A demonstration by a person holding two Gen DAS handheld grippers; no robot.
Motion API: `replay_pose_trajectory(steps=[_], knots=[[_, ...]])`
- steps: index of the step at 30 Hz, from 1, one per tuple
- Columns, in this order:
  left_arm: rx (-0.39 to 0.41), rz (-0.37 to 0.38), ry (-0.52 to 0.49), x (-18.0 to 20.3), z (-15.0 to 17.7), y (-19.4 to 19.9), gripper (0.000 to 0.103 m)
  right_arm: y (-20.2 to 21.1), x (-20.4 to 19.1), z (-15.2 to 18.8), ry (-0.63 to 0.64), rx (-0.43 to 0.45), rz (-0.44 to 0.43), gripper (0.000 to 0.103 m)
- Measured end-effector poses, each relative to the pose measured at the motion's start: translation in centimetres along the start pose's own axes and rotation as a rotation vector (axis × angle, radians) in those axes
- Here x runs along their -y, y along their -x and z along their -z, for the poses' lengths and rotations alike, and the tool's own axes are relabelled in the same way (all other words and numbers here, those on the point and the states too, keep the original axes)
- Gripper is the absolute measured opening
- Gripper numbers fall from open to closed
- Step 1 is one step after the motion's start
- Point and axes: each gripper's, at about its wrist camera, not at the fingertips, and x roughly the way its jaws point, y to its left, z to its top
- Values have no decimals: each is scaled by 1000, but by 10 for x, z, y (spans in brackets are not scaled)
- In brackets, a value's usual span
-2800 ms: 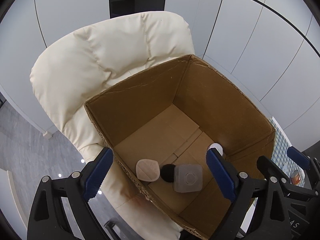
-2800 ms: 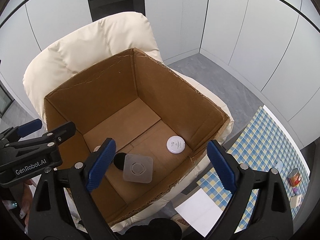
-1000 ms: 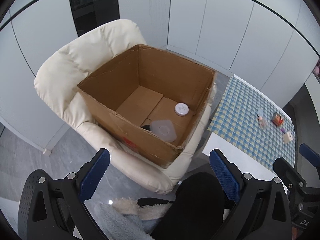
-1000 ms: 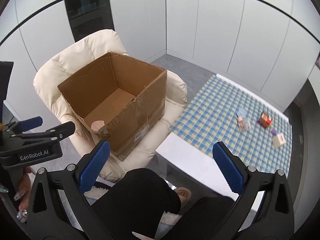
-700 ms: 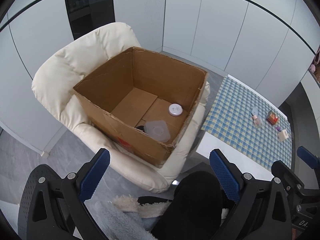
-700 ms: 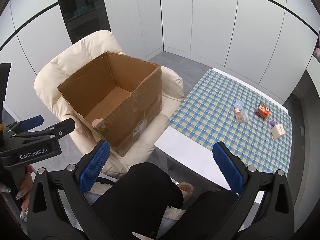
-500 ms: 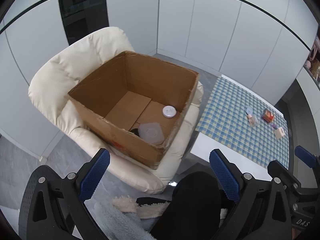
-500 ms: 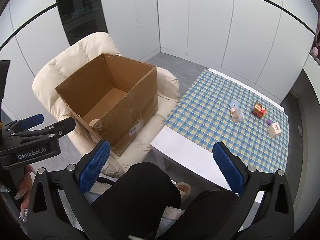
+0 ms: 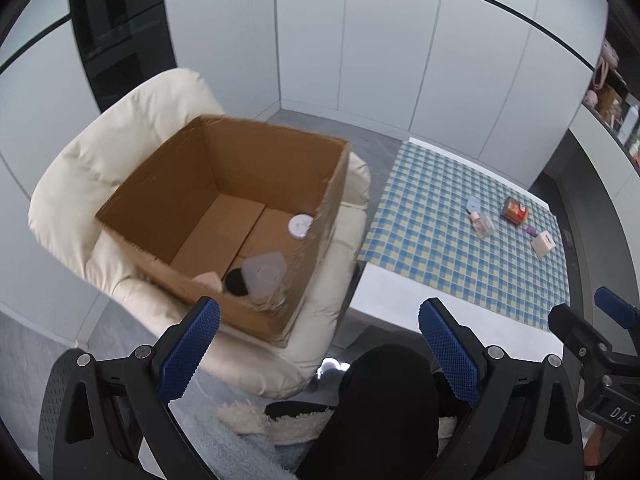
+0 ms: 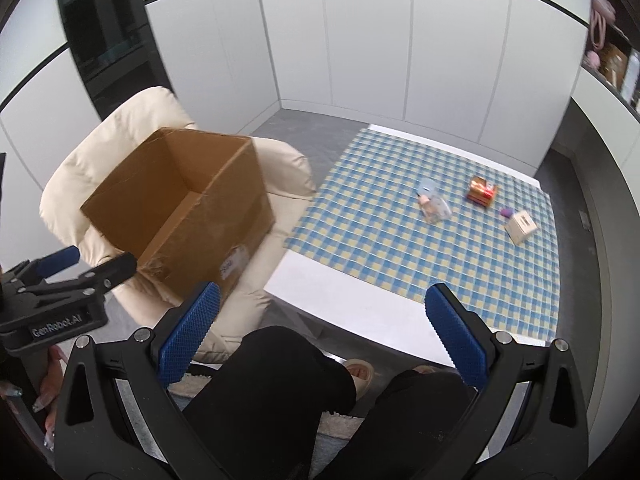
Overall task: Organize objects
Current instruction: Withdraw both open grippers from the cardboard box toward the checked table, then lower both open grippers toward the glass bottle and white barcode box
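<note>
An open cardboard box [image 9: 320, 216] [image 10: 224, 208] sits on a cream armchair [image 9: 120, 136]. Inside it lie a white round jar [image 9: 300, 227], a clear square lid [image 9: 264, 274], a black disc [image 9: 236, 282] and a pink pad [image 9: 208, 280]. On the checked tablecloth [image 10: 380, 232] are a small clear bottle [image 10: 434, 208], a red box [image 10: 482, 194], a small purple piece [image 10: 507, 212] and a white carton [image 10: 520, 227]. My left gripper [image 9: 318, 344] and right gripper [image 10: 326, 328] are both open and empty, held back above my lap.
The white table edge [image 10: 340, 296] lies just ahead of my knees [image 10: 280, 364]. White wall panels surround the room. A shelf with items [image 9: 612, 108] is at the far right. The left gripper also shows in the right wrist view [image 10: 60, 280].
Both grippers have pulled back and up from over the box and swung right, so the table and its items now fill more of the view. Both stayed open and empty.
</note>
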Motion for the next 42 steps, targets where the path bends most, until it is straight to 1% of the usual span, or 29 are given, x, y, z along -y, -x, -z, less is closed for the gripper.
replay_pose_trajectory(steps=[4, 6, 21, 31, 37, 42], knots=[[11, 16, -35, 19, -4, -2, 100, 1, 17, 4, -38, -2, 15, 103], [16, 19, -70, 32, -5, -4, 100, 3, 25, 6, -52, 1, 29, 103], [-18, 123, -205, 105, -8, -21, 100, 10, 94, 26, -174, -11, 130, 103], [-39, 170, -280, 151, -4, -36, 100, 11, 141, 41, -256, -30, 219, 103], [-60, 192, -305, 172, -2, -48, 100, 11, 168, 53, -297, -44, 257, 103], [-74, 206, -341, 193, 1, -58, 100, 5, 188, 58, -328, -49, 263, 103]])
